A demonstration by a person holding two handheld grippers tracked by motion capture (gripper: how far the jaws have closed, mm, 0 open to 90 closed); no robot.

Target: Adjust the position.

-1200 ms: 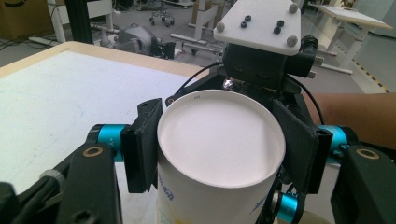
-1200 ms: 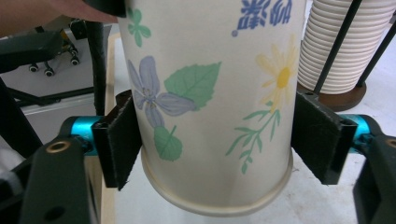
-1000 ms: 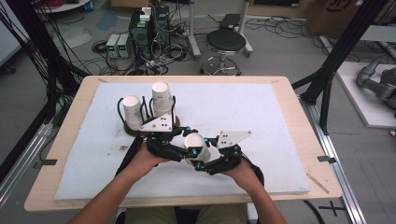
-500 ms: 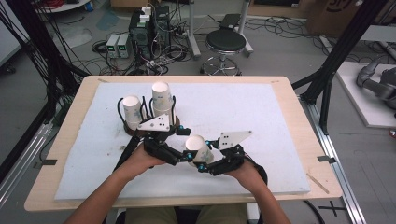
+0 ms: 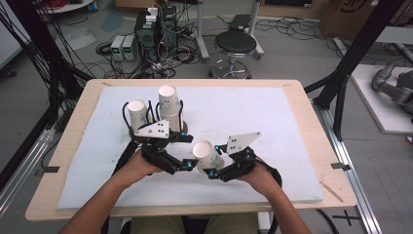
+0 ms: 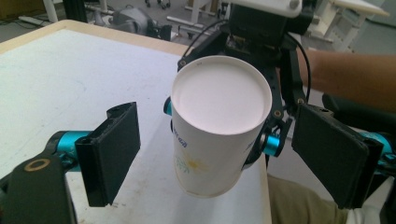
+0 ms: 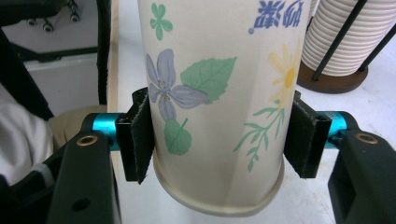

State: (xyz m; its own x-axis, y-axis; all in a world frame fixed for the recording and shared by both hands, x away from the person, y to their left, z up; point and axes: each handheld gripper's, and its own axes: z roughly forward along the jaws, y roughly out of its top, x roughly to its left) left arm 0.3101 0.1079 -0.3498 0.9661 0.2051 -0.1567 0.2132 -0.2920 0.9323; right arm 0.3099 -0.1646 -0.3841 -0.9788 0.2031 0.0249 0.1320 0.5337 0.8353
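A paper cup [image 5: 208,153] printed with flowers hangs tilted above the white mat, near the front of the table. My right gripper [image 5: 216,162] is shut on its wall, and both pads press the cup [image 7: 215,70] just above its rolled rim in the right gripper view [image 7: 217,140]. My left gripper [image 5: 189,153] faces the cup's closed base [image 6: 219,98]. Its jaws have just opened and stand wide on either side of the cup without touching it [image 6: 219,154].
Two stacks of paper cups [image 5: 138,114] [image 5: 169,105] stand in a wire holder on a wooden base [image 7: 334,79] behind my left hand. The white mat [image 5: 272,117] covers most of the table. A stool and cabling sit beyond the far edge.
The left gripper's jaws have spread apart and come off the cup. The right gripper's jaws have closed onto it. Both hands have stayed about where they were.
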